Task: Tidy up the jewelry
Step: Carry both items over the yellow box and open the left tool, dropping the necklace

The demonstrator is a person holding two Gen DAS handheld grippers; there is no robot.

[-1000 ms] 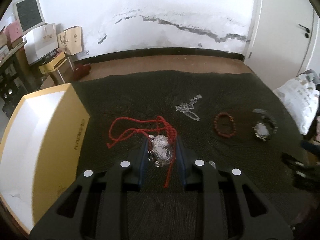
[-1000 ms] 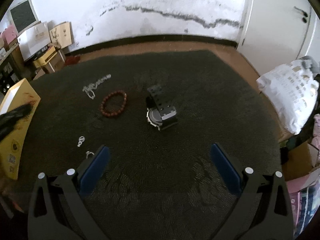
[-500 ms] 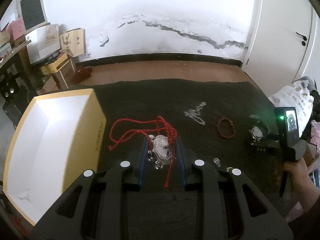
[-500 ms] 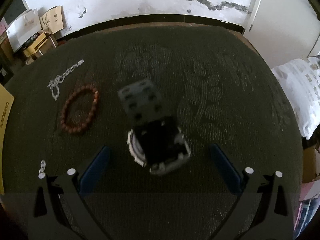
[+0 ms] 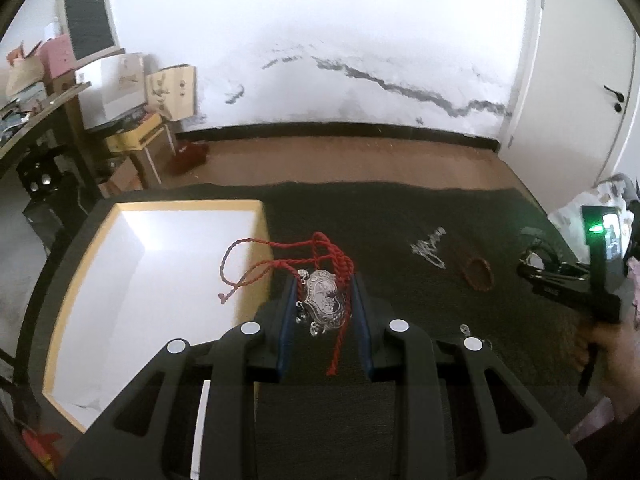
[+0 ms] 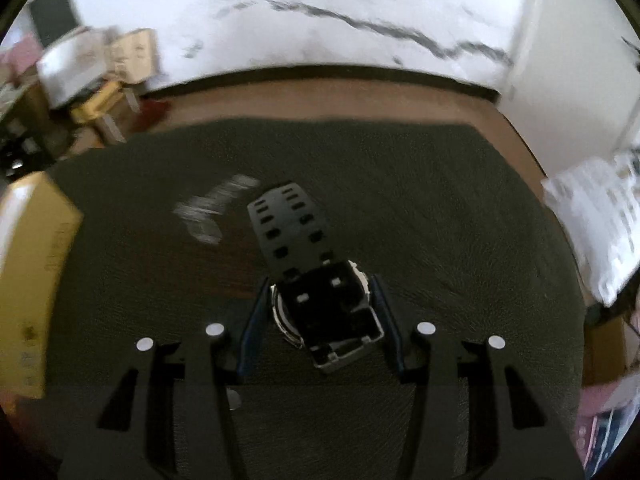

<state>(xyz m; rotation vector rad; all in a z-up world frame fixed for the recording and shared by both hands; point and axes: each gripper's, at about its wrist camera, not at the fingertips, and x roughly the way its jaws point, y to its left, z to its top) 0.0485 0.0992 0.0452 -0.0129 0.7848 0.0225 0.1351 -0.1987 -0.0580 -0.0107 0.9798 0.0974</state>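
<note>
Nothing boxed yet: left gripper (image 5: 325, 309) clamped on pendant (image 5: 325, 301) beside empty box (image 5: 160, 280) centre-left, right gripper (image 6: 320, 320) just closing around watch (image 6: 320, 308), contact unclear; chain (image 5: 430, 246), bracelet (image 5: 478, 274) left on rug, right of frame.

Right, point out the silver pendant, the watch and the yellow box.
silver pendant (image 5: 325, 298): left wrist view, middle of its engraved face.
watch (image 6: 326, 300): right wrist view, black strap over the case.
yellow box (image 5: 76, 280): left wrist view, its left rim.
</note>
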